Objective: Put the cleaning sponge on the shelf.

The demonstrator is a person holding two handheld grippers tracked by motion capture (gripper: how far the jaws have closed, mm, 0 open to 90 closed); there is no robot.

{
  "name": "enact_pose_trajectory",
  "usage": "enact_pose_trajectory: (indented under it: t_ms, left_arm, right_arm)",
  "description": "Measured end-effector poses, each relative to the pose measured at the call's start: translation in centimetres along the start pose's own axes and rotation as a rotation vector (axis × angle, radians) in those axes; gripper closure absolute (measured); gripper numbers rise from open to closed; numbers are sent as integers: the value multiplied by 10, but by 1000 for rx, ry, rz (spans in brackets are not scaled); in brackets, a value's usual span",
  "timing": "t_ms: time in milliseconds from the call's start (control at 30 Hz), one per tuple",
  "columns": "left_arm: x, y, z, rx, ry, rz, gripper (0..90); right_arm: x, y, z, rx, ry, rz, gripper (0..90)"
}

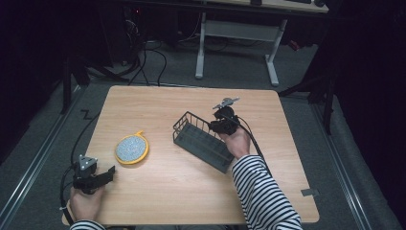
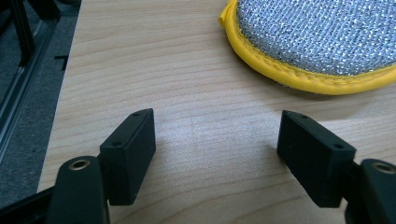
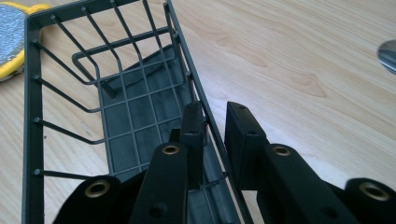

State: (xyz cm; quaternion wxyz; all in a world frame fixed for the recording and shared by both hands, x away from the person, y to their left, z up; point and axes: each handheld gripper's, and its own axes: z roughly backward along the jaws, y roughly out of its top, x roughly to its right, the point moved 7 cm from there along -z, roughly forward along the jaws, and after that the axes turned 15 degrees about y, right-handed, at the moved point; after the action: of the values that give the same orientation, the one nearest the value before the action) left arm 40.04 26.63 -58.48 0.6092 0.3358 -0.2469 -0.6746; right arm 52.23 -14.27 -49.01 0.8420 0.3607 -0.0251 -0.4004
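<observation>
On a wooden desk (image 1: 158,191), the right tongs (image 3: 215,122) are clamped on the long side wall of a dark wire basket (image 1: 201,140) mid-desk. The left tongs (image 2: 217,156) rest wide open, empty, near a yellow-rimmed scrubbing pad (image 2: 322,42). To move the basket well, keep the grip firm and lift level.

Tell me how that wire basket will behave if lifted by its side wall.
The wire basket looks rigid and probably light. Held by the right claw on one long wall, it would likely tilt. The thin wire may slip between the pads.
</observation>
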Motion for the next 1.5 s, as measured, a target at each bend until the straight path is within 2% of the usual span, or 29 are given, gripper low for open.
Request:
enact_pose_trajectory:
  t_ms: [300,533,600,633,667,700,733,800,867,933,967,1000,1067,1100,1167,1233,1367,1500]
  left_arm:
    - [0,0,0,-1,0,-3,285]
    - [0,0,0,0,-1,1,285]
    - [0,0,0,0,0,0,285]
    - [0,0,0,0,0,0,285]
    - [0,0,0,0,1,0,285]
    - [0,0,0,0,1,0,285]
    - [0,0,0,-1,-5,1,282]
    - [0,0,0,-1,-3,1,280]
    - [0,0,0,0,-2,0,280]
    - [0,0,0,0,-2,0,281]
    - [0,0,0,0,-2,0,280]
    - [0,0,0,0,-2,0,281]
    - [0,0,0,-1,0,-3,281]
    - [0,0,0,-1,0,-3,281]
    - [0,0,0,-2,0,-3,281]
    - [0,0,0,-2,0,-3,281]
    - [0,0,0,-2,0,-3,281]
    - [0,0,0,-2,2,-3,281]
  right_arm:
    - [-26,1,-10,-11,28,36,788]
    - [-32,2,-13,-28,15,52,777]
    - [-33,2,-13,-31,28,39,729]
    - [-33,2,-13,-31,28,39,729]
    - [-32,3,-12,-30,15,44,659]
    - [-32,3,-12,-30,15,44,659]
    - [-31,4,-8,0,4,32,597]
    - [-30,3,-5,30,1,16,544]
    - [-29,1,-3,41,1,16,527]
    - [-27,-1,4,40,-28,28,494]
    - [-27,-1,4,40,-28,28,494]
    - [-26,0,14,73,-23,24,490]
    - [-26,1,24,97,-25,33,489]
    - [-26,1,24,97,-25,33,489]
    - [-23,-3,39,115,-34,31,488]
    - [-22,-4,42,118,-41,33,489]
    - [-9,-20,61,157,-60,-9,499]
    - [-2,-31,79,201,-69,-32,504]
